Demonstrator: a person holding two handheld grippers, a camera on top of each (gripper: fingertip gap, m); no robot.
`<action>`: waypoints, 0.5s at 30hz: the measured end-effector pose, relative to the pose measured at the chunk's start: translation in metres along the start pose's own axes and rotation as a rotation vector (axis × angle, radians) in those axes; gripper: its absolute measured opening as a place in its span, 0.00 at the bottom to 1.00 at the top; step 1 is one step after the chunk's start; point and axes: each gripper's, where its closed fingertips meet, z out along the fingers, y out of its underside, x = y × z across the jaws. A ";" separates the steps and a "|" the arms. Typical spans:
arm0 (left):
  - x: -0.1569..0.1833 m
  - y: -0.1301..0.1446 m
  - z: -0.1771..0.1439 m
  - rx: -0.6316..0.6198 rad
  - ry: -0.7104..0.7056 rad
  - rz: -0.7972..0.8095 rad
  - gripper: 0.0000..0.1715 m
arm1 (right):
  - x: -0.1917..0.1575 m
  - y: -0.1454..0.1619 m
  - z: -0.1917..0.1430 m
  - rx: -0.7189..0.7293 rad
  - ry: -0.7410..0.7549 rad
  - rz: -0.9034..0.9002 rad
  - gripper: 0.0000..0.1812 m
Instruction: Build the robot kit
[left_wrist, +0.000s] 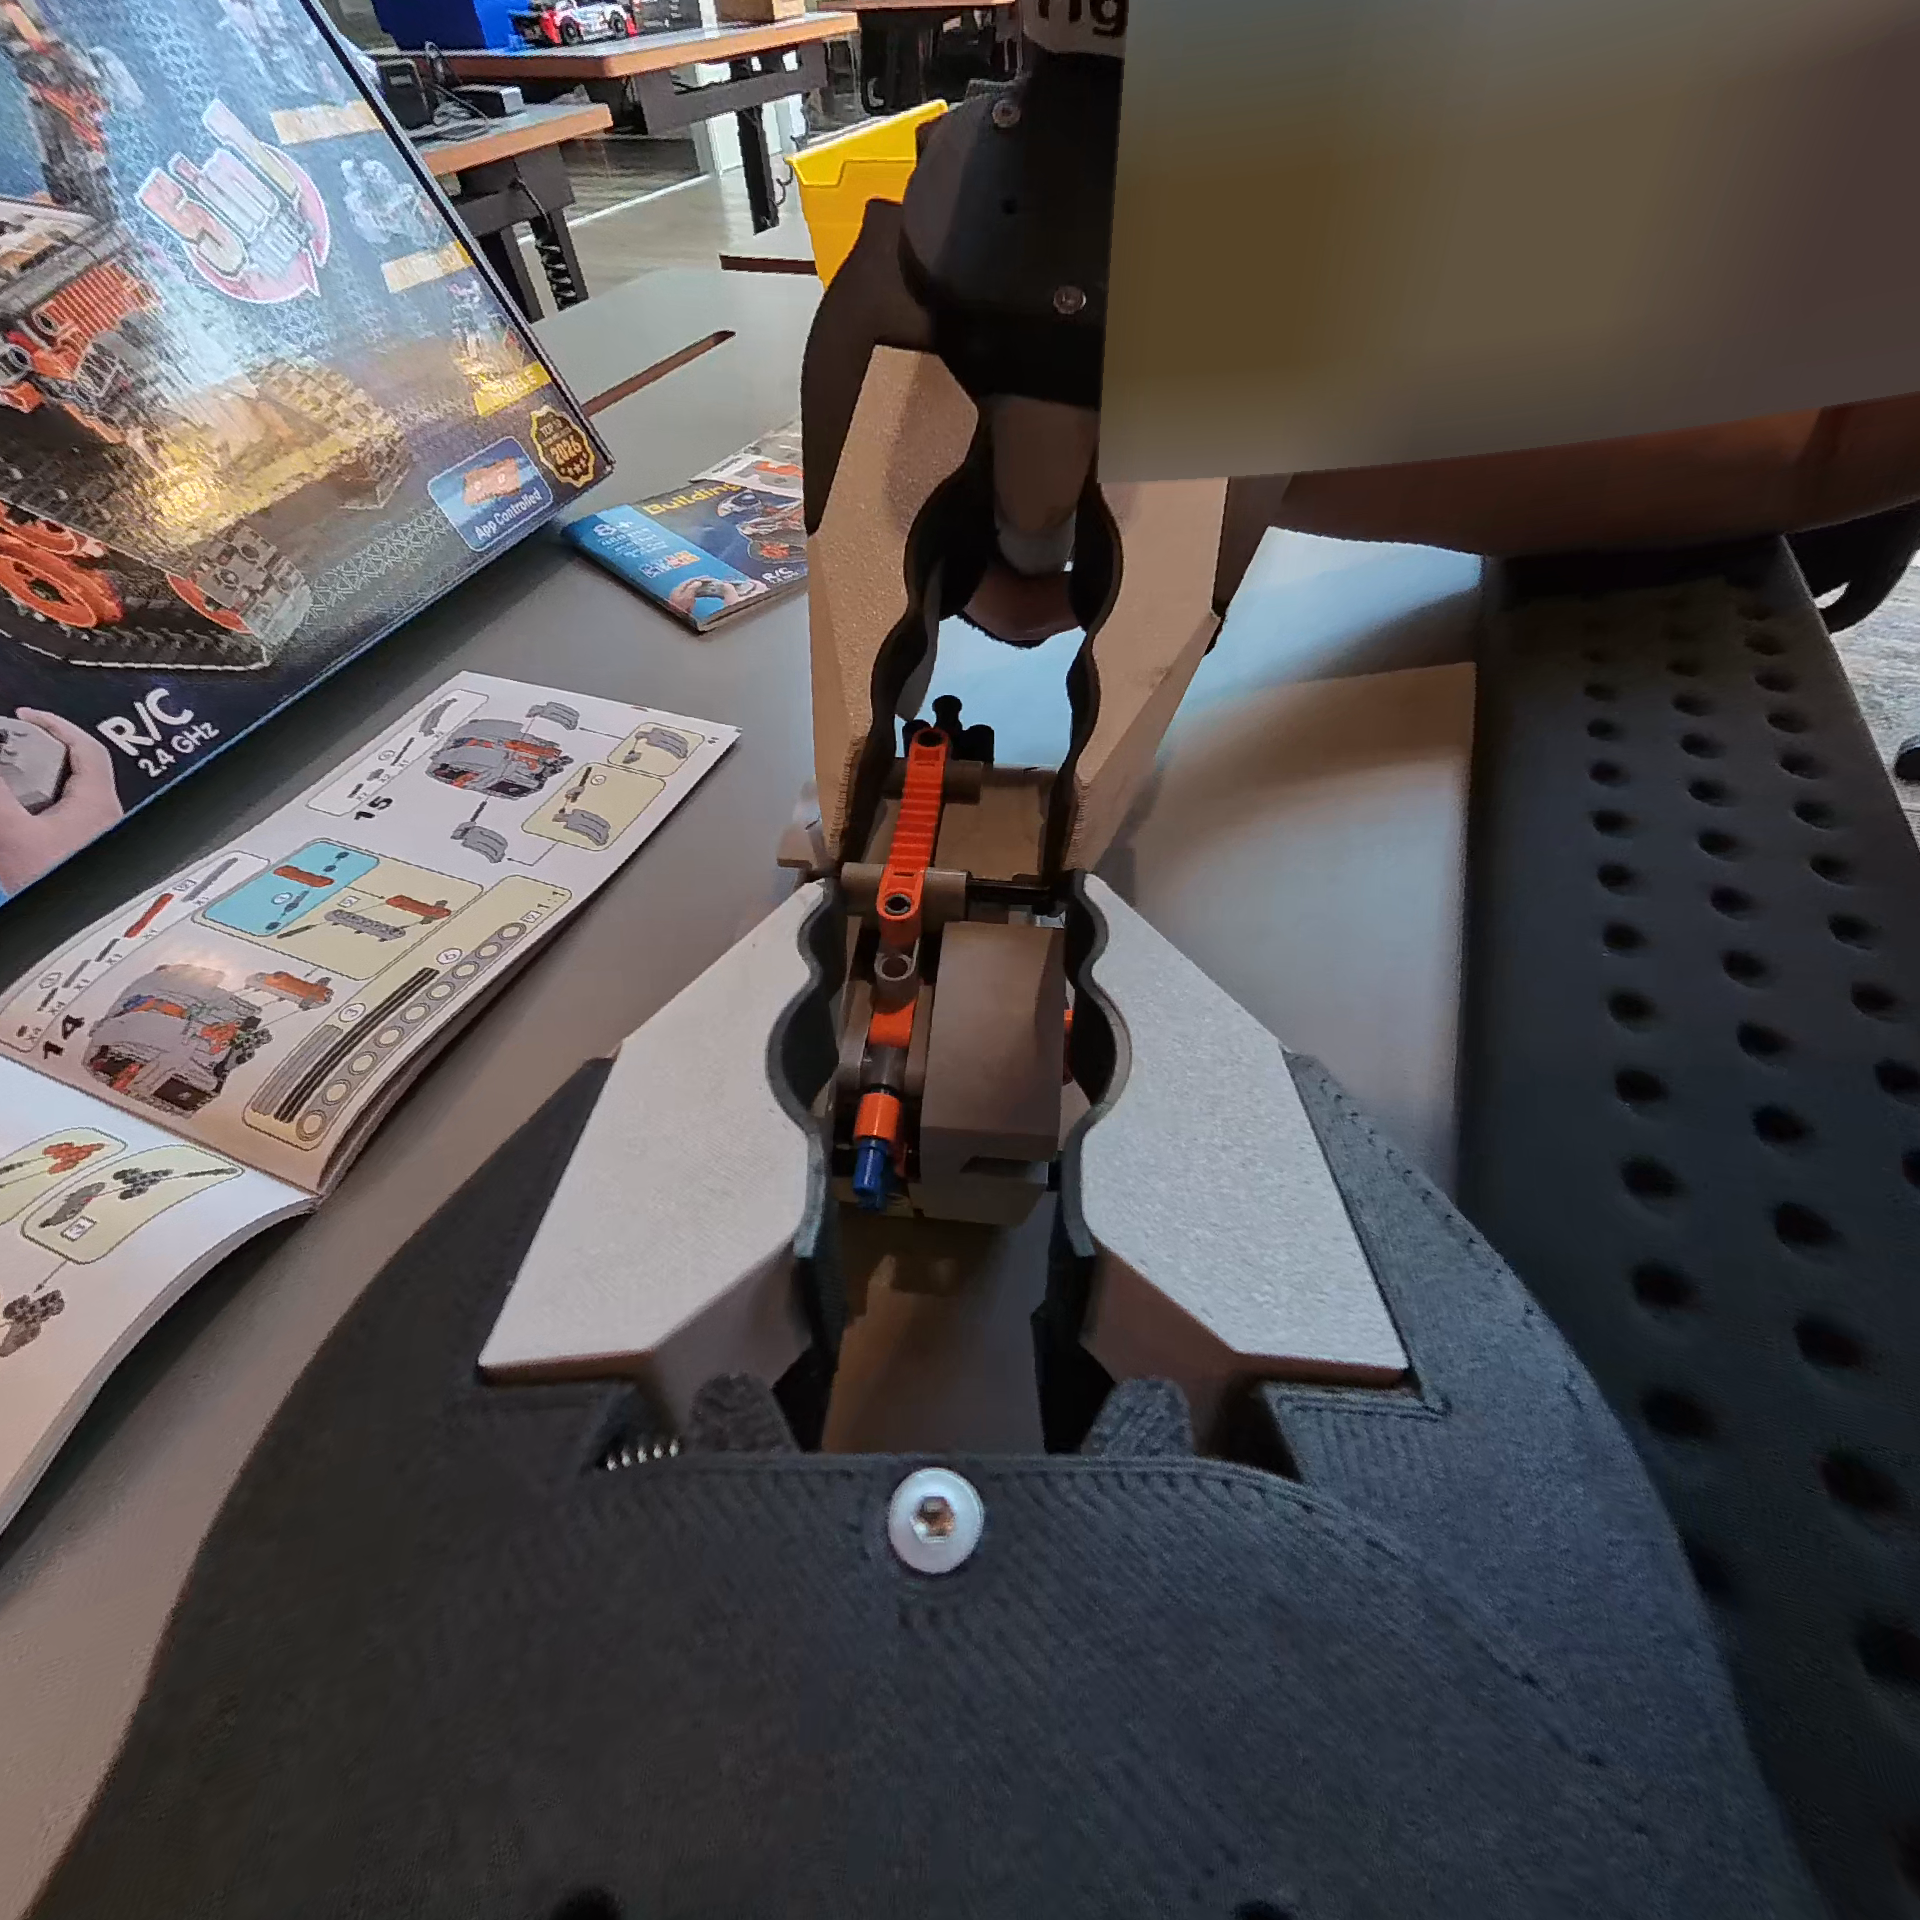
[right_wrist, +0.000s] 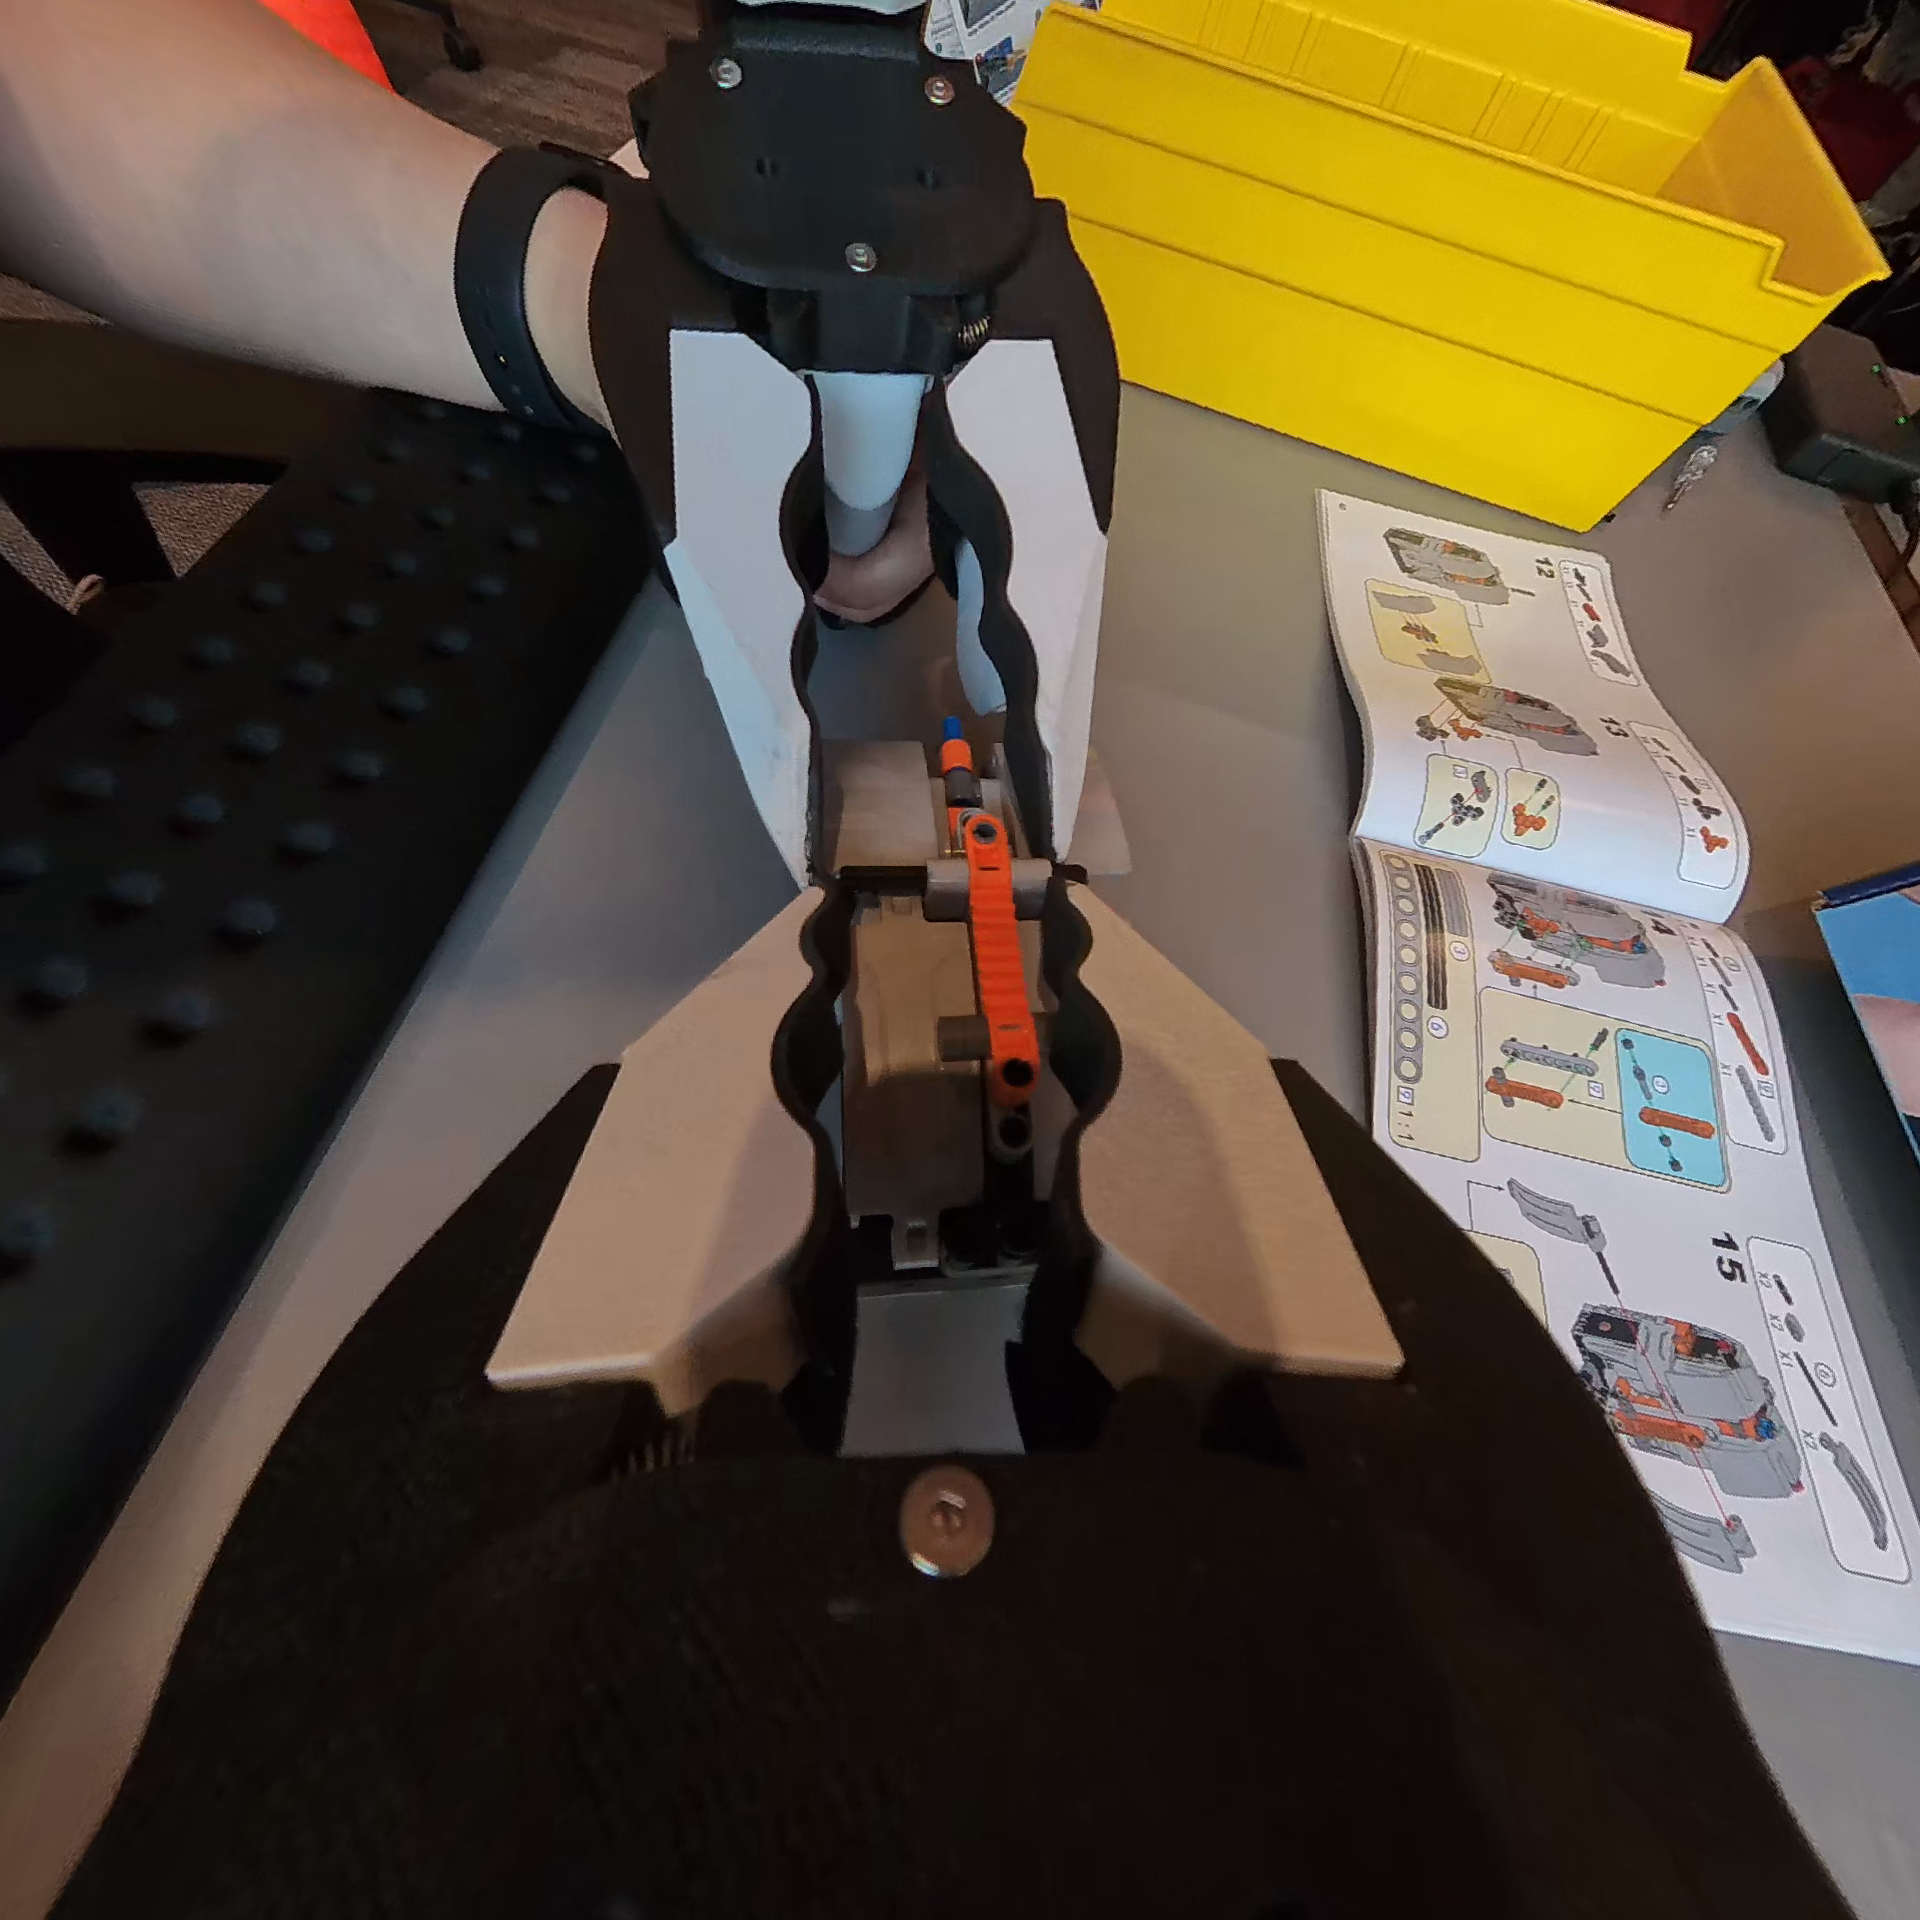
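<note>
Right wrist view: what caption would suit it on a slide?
Two handheld grippers meet nose to nose, both clamping a grey-and-orange brick assembly above a table beside an open instruction booklet.

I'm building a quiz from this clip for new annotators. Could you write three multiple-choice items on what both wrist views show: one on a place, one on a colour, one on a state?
1. Where does the open instruction booklet lie?
A. Inside the yellow bin
B. Flat on the grey table
C. On the black perforated chair

2. What colour is the long toothed beam on the grey brick assembly?
A. Orange
B. Green
C. White

3. How do the left gripper and right gripper stand to the assembly?
A. Both hang open above it
B. Only the left holds it
C. Both are shut on it, from opposite ends

Answers: 1 B, the booklet's pages rest on the grey table, beside the yellow bin. 2 A, the beam shows orange in both views. 3 C, each view shows its own fingers and the facing gripper's pressed against the assembly's sides.
</note>
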 end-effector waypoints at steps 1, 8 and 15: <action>0.000 0.000 0.000 0.000 -0.001 -0.001 0.24 | 0.000 0.000 0.000 0.000 0.002 -0.002 0.19; -0.002 0.000 0.000 0.003 -0.005 -0.024 0.22 | 0.002 0.000 0.000 0.001 0.003 0.020 0.17; -0.001 0.000 0.000 0.004 -0.003 -0.017 0.22 | 0.000 0.000 0.000 0.016 -0.036 0.058 0.18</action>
